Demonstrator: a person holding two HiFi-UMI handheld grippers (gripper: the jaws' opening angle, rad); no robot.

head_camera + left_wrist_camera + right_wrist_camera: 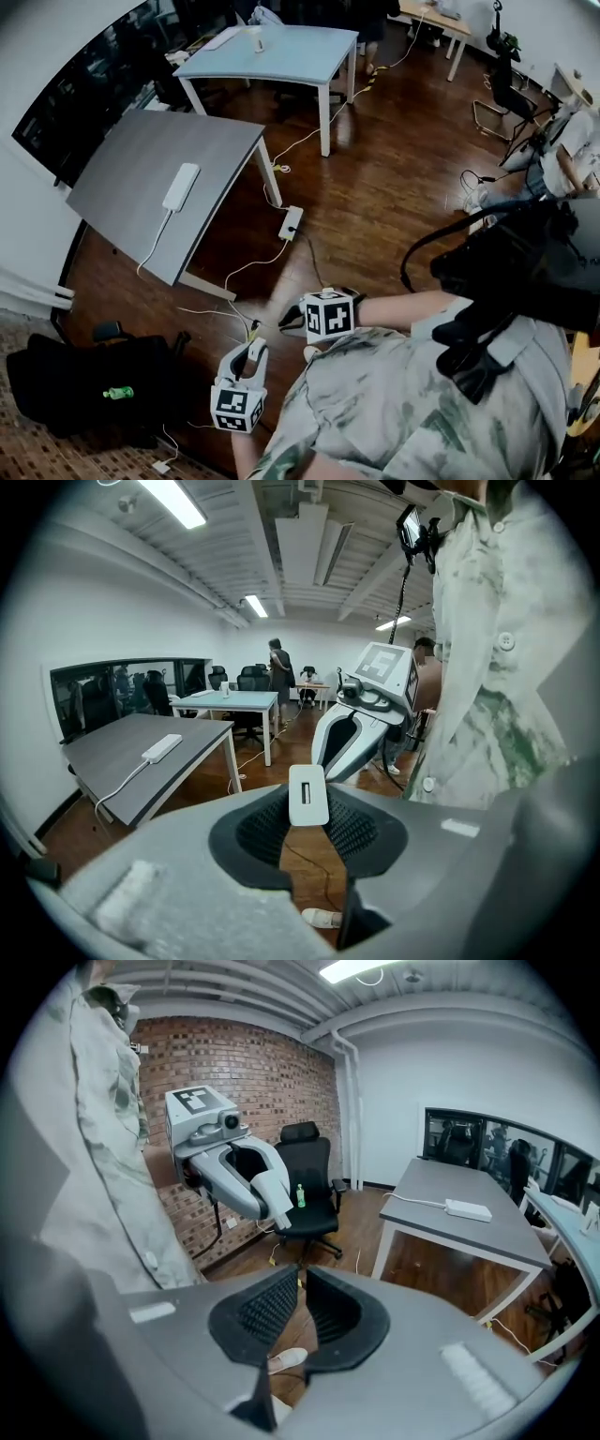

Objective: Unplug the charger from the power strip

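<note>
My left gripper (307, 803) is shut on a white charger block (307, 794) with a slot in its face, held upright between the dark ribbed pads. The head view shows this gripper (251, 349) low over the wooden floor, away from the table. A white power strip (181, 186) with its white cord lies on the grey table (141, 169), and it also shows as the power strip (161, 747) and the power strip (467, 1209) in both gripper views. My right gripper (298, 1283) has its jaws nearly together with nothing between them; it hangs beside the left one as the right gripper (289, 321).
A second power strip (291, 222) lies on the floor by the grey table's leg, with cables trailing from it. A light blue table (272, 52) stands farther back. A black bag (84, 380) sits at the lower left, and an office chair (309, 1194) by the brick wall.
</note>
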